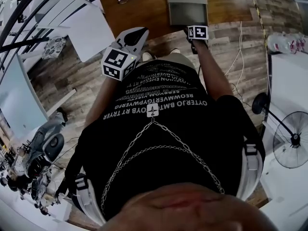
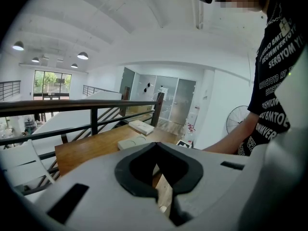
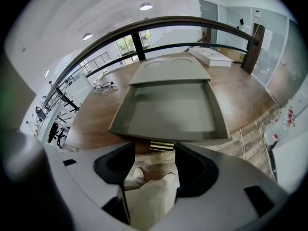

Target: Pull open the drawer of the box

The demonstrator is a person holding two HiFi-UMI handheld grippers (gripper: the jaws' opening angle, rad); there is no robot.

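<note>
The grey-green box (image 3: 169,70) stands on a wooden table (image 3: 240,97), and its drawer (image 3: 171,110) is pulled far out over the table's front edge. A brass handle (image 3: 160,146) sits under the drawer's front lip. My right gripper (image 3: 155,149) is open, with the handle just beyond its fingertips and no pad pressing on it. In the head view the drawer (image 1: 186,12) shows at the top, with the right gripper's marker cube (image 1: 198,32) just below it. My left gripper (image 1: 137,32) is held off to the left, shut and holding nothing.
A flat white box (image 3: 210,56) and a pair of glasses (image 3: 107,86) lie on the table. A dark railing (image 3: 144,28) runs behind it. A standing fan (image 1: 291,138) is at the right, cables (image 1: 238,57) trail on the floor, and a white board (image 1: 91,30) lies left.
</note>
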